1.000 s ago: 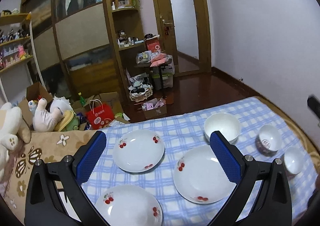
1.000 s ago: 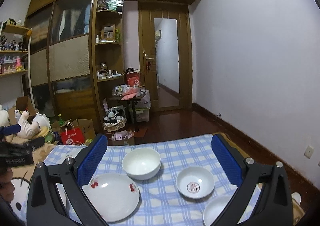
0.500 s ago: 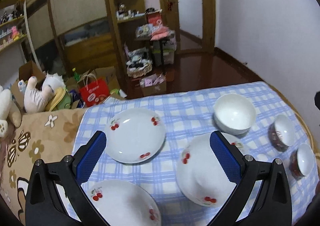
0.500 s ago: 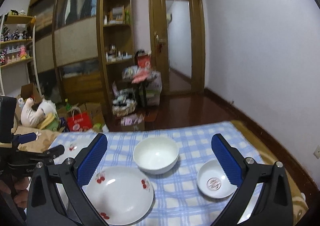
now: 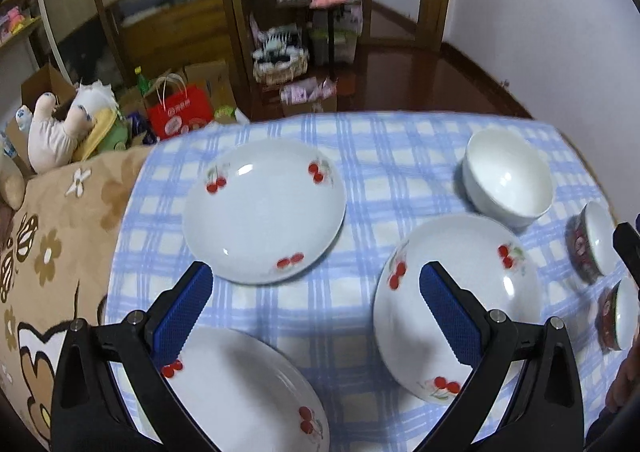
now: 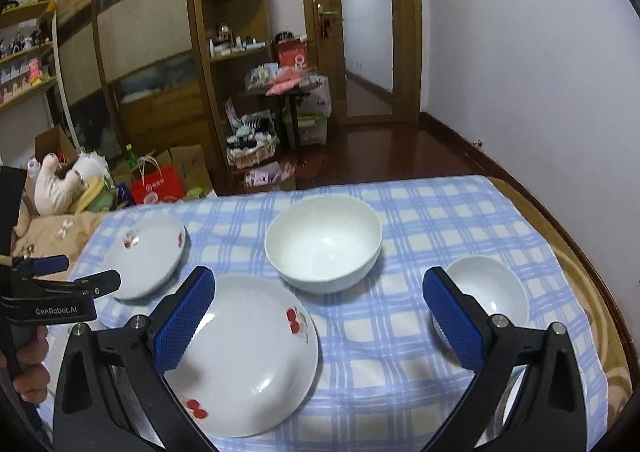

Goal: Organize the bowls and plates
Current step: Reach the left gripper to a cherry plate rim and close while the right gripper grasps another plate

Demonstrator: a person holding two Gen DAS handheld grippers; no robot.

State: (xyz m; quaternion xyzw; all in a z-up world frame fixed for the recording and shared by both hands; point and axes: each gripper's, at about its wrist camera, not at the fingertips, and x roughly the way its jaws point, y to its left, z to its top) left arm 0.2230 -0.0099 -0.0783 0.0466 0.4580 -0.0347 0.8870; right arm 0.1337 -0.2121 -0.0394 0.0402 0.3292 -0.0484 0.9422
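Three white cherry-print plates lie on the blue checked cloth (image 5: 360, 156): a far plate (image 5: 264, 208), a right plate (image 5: 456, 300) and a near plate (image 5: 236, 392) under my left finger. My left gripper (image 5: 316, 304) hangs open above them, holding nothing. A large white bowl (image 5: 508, 180) sits at the back right, with two small dark-sided bowls (image 5: 596, 244) (image 5: 620, 316) at the right edge. In the right wrist view my right gripper (image 6: 320, 312) is open over the cloth, between a plate (image 6: 248, 356) and a small bowl (image 6: 488, 288), behind the large bowl (image 6: 324, 244).
The left gripper's handle (image 6: 52, 300) and a hand (image 6: 28, 368) show at the left of the right wrist view. A brown flowered blanket (image 5: 56, 252) borders the cloth on the left. Beyond the table are soft toys (image 5: 64, 128), a red bag (image 5: 180, 112) and shelves.
Both grippers have tilted down and moved closer over the table; plates and bowls now look larger and lower in both views. Nothing on the table has shifted.
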